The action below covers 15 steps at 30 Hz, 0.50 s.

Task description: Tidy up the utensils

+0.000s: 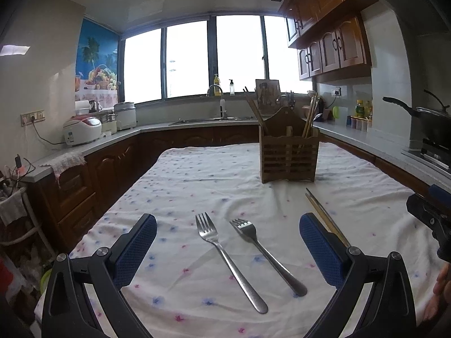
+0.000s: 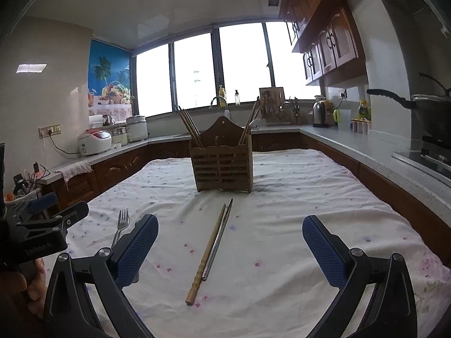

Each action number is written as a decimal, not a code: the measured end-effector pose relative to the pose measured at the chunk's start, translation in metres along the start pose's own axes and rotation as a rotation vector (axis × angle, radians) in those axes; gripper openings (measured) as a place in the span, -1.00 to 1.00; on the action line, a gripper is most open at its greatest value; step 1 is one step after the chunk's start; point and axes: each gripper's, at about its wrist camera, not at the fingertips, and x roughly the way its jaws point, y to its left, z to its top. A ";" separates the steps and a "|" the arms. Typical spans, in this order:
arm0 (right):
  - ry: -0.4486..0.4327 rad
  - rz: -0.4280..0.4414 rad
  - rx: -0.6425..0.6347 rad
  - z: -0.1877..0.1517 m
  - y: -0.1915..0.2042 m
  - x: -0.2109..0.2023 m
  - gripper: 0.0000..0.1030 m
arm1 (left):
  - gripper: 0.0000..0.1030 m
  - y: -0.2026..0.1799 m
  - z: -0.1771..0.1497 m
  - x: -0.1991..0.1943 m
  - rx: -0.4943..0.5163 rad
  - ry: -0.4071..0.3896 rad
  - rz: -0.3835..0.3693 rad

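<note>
Blue-padded and black-framed, the left gripper (image 1: 228, 242) hovers low over the table with its jaws spread wide and nothing between them. Two stainless-steel forks lie on the white tablecloth with small blue and pink flowers (image 1: 183, 174) inside that gap: the longer fork (image 1: 229, 260) on the left, the shorter fork (image 1: 266, 255) just beside it on the right, both with tines pointing away from the camera and handles angled toward the lower right, not touching each other.

Over on the right, the right gripper (image 2: 229, 240) is likewise wide open and empty above the cloth. Between its fingers lie a turned wooden chopstick (image 2: 207, 255) and a slim grey metal chopstick (image 2: 218, 242), side by side and seemingly touching along part of their length, tips pointing toward the brown slatted wooden utensil holder (image 2: 222, 166). That holder stands upright farther back on the cloth, well apart from the loose utensils, with several wooden chopsticks (image 2: 190, 125) leaning out of its left compartment and more sticks in its right one; what else sits inside is hard to make out. Behind it runs a grey kitchen counter (image 2: 352, 140).
</note>
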 end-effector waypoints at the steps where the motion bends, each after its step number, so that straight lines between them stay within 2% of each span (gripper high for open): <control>1: 0.002 0.002 0.004 0.000 -0.001 0.000 1.00 | 0.99 0.000 0.000 0.000 -0.001 0.000 0.000; 15: -0.011 0.014 0.015 0.000 -0.003 -0.002 1.00 | 0.99 0.002 0.000 0.000 -0.013 0.001 -0.004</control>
